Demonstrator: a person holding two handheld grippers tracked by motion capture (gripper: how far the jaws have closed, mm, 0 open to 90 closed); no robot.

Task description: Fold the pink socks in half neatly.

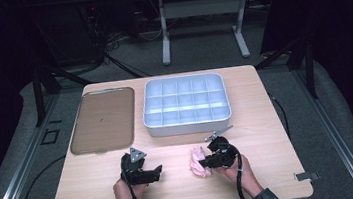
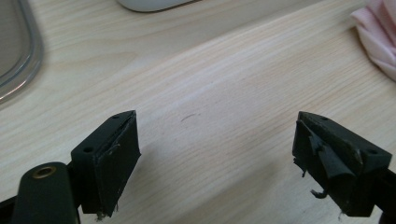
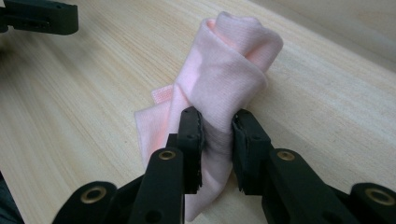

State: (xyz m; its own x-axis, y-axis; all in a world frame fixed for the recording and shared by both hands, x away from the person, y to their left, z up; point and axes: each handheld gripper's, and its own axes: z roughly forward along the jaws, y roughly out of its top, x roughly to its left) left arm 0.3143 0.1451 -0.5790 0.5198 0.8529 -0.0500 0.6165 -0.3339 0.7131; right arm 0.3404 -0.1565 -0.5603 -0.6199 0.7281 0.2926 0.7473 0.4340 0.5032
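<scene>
Pink rolled cloth [image 3: 224, 79] sits pinched between the right gripper [image 3: 217, 140] fingers (left gripper [image 2: 210, 158] fingers spread, empty), so lifting toward the divided tray [image 1: 185, 103] likely follows.

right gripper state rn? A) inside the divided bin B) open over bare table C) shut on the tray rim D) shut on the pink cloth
D: in the right gripper view the right gripper has both jaws pinched into the rolled pink cloth, which lies on the table, apart from the tray and the divided bin.
</scene>
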